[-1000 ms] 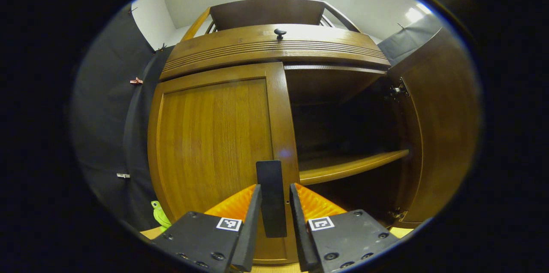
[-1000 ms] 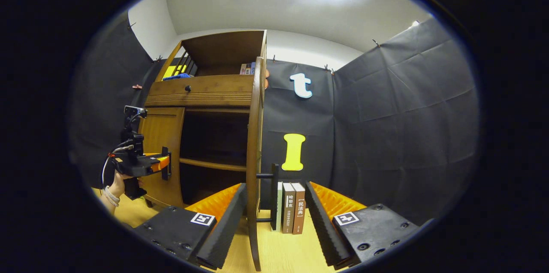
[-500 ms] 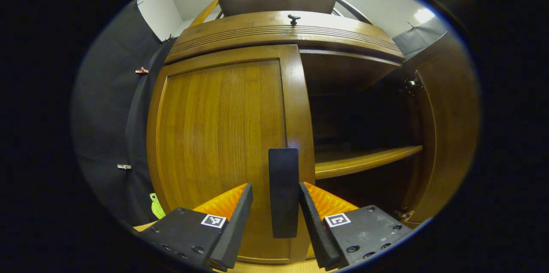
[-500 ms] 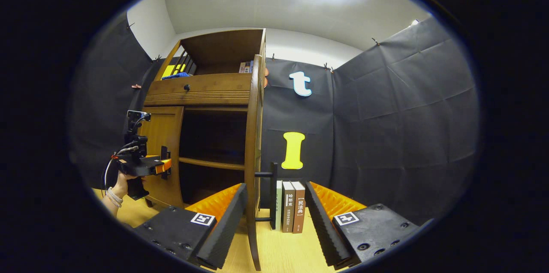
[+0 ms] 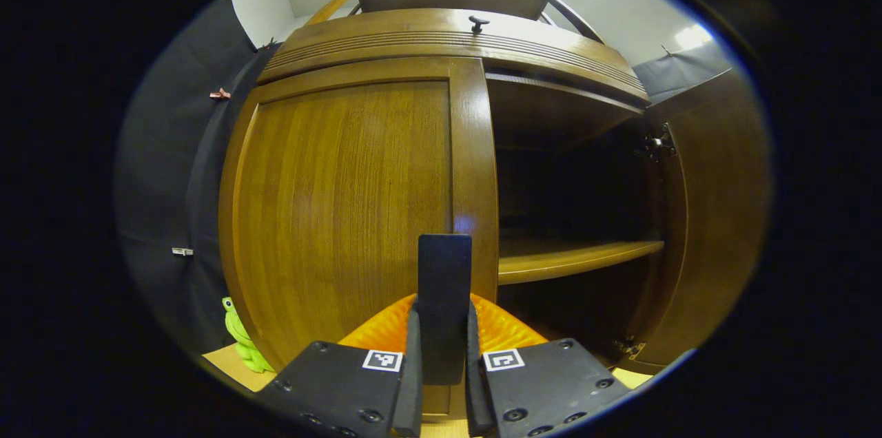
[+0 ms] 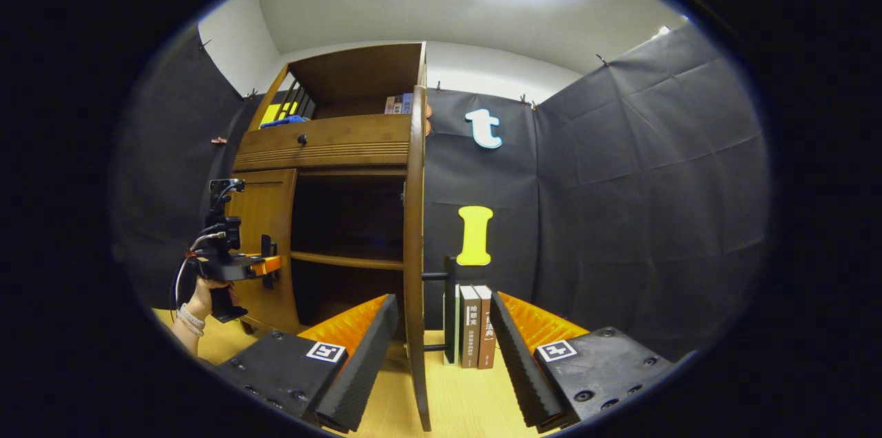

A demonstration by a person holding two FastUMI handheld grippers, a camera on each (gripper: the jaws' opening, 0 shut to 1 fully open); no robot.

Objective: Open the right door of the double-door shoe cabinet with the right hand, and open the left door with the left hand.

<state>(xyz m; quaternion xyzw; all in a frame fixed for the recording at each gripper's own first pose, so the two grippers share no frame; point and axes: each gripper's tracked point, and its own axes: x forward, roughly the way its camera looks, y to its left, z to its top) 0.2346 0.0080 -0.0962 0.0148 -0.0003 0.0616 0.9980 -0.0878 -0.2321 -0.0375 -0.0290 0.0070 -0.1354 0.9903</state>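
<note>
While the right gripper (image 6: 441,348) is being held apart, the left door's upright handle (image 5: 444,307) is being clamped dead ahead by the left gripper (image 5: 441,372).

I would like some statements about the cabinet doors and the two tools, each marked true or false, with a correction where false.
1. The right door stands swung open. True.
2. The left door is also open. False: it sits closed against the cabinet front.
3. The left tool has its fingers closed on the left door handle. True.
4. The right tool is clamped on the right door handle. False: its fingers stand wide apart, one on each side of the door edge and handle.
5. Books stand on the floor beyond the open door. True.
6. The shelf inside carries shoes. False: its visible part is bare.
</note>
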